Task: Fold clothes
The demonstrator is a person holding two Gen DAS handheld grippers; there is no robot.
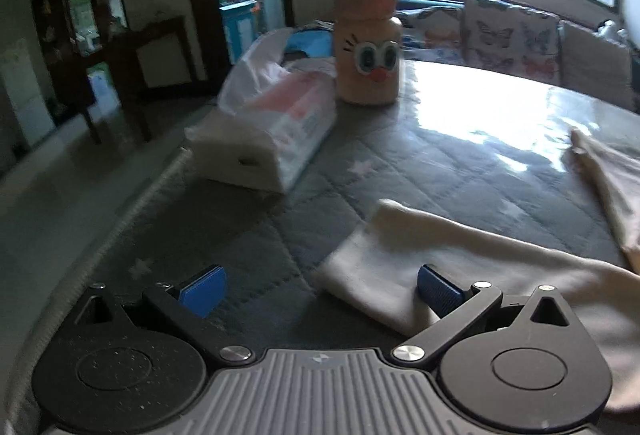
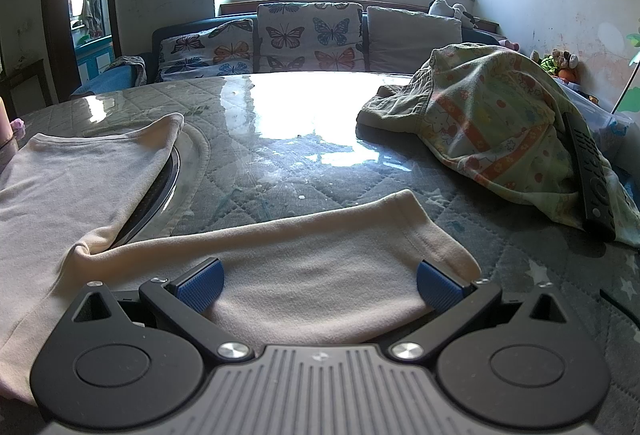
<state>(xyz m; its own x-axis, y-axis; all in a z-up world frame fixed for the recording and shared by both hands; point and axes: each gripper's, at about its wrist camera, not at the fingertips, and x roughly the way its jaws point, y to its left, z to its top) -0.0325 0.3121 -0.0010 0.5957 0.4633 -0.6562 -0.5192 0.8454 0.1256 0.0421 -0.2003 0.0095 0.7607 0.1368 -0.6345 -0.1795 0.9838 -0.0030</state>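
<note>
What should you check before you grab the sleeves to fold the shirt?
1. Left gripper open: ok.
2. Right gripper open: ok.
3. Right sleeve lies flat between the right fingers: ok.
4. Left sleeve centred for the left gripper: not ok, its cuff sits toward the right finger.
5. Duck-face bottle and plastic bag clear of the cream shirt: ok.
6. Remote control steady on the patterned clothes pile: cannot tell.
</note>
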